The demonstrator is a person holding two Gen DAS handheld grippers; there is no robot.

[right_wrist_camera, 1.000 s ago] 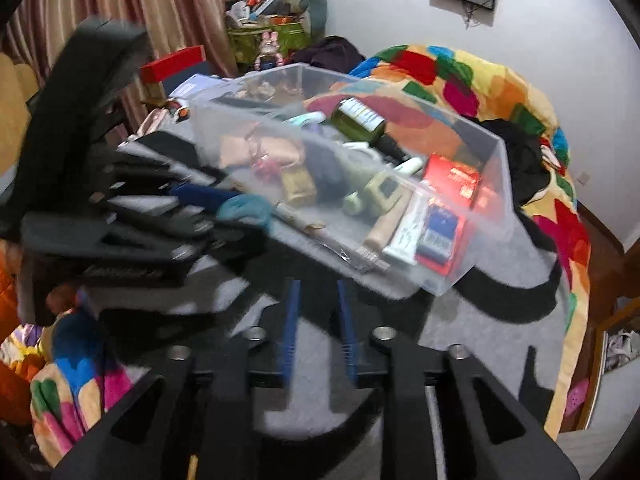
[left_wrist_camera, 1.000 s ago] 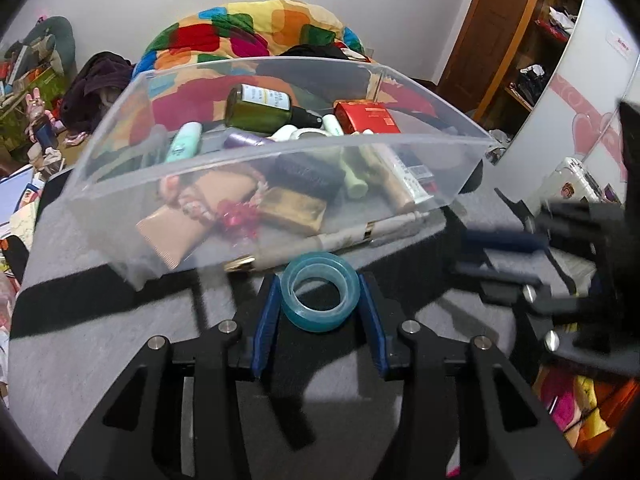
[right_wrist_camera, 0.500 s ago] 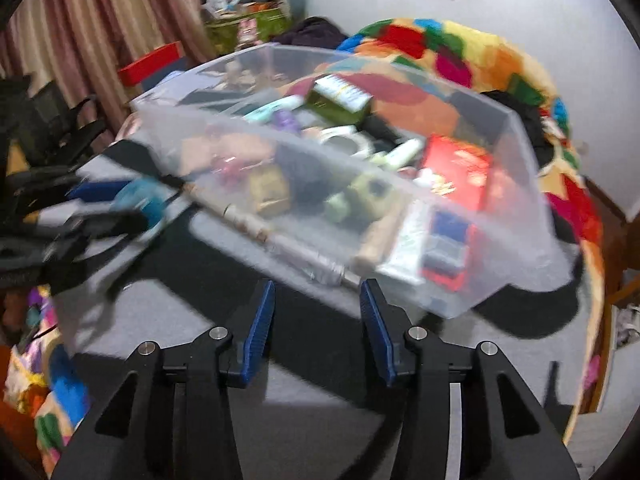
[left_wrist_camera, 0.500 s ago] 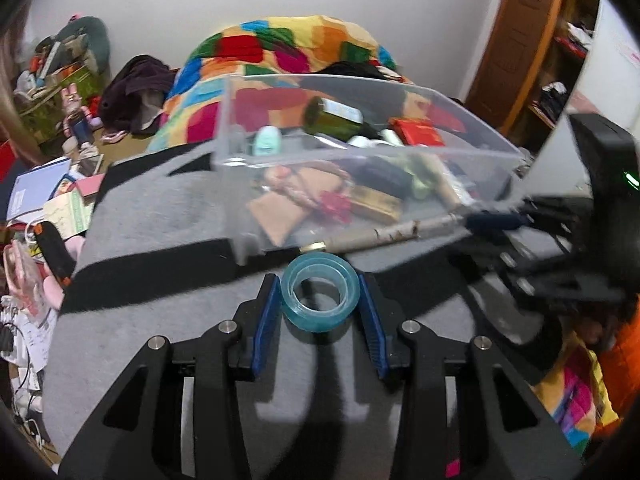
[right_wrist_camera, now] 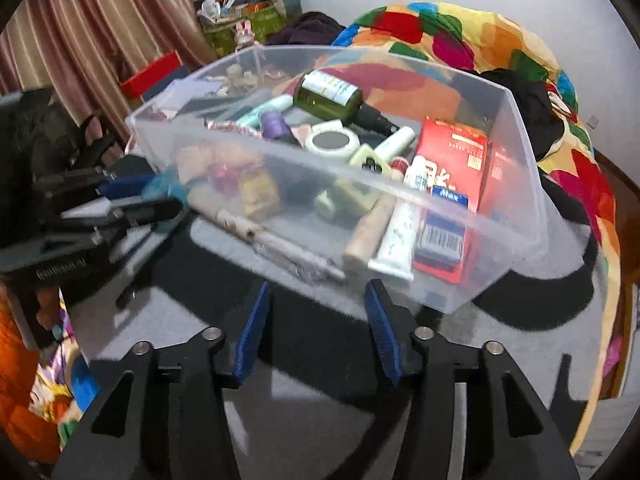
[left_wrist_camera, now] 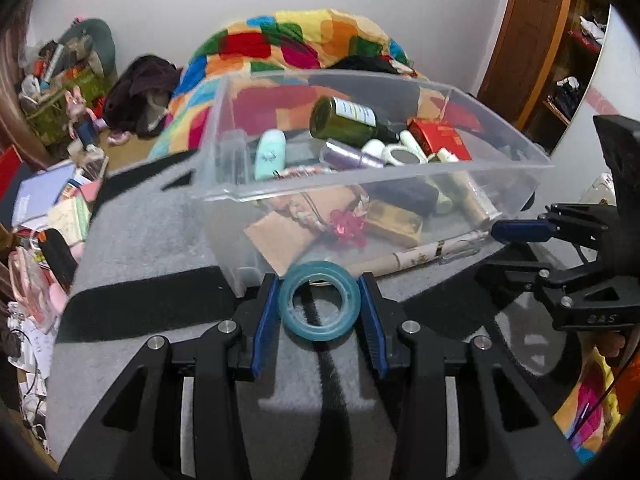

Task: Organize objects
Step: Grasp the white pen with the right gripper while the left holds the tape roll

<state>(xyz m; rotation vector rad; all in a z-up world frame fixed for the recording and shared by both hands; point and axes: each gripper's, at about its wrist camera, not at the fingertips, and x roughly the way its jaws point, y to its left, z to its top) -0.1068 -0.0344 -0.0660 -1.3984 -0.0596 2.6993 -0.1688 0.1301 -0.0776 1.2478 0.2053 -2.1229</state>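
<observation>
My left gripper (left_wrist_camera: pixel 319 296) is shut on a blue tape roll (left_wrist_camera: pixel 319 301), held just in front of the near wall of a clear plastic bin (left_wrist_camera: pixel 400 184). The bin (right_wrist_camera: pixel 516 184) stands on a grey and black mat and holds a green bottle (left_wrist_camera: pixel 344 118), a red box (right_wrist_camera: pixel 452 156), a white tape roll (right_wrist_camera: pixel 332 140), tubes and several small items. My right gripper (right_wrist_camera: pixel 316 304) is open and empty, close to the bin's near wall. It also shows at the right in the left wrist view (left_wrist_camera: pixel 520 230). The left gripper shows blurred in the right wrist view (right_wrist_camera: pixel 132 196).
A bright patchwork quilt (left_wrist_camera: pixel 304 44) lies on the bed behind the bin. Books and clutter (left_wrist_camera: pixel 52 200) lie off the mat's left edge. A wooden door (left_wrist_camera: pixel 532 32) and shelves are at the far right. Curtains (right_wrist_camera: pixel 92 40) hang at the left.
My right gripper has opened wide and drawn near the bin's long wall. My left gripper, still holding the tape roll, has shifted left along the bin and come closer to it.
</observation>
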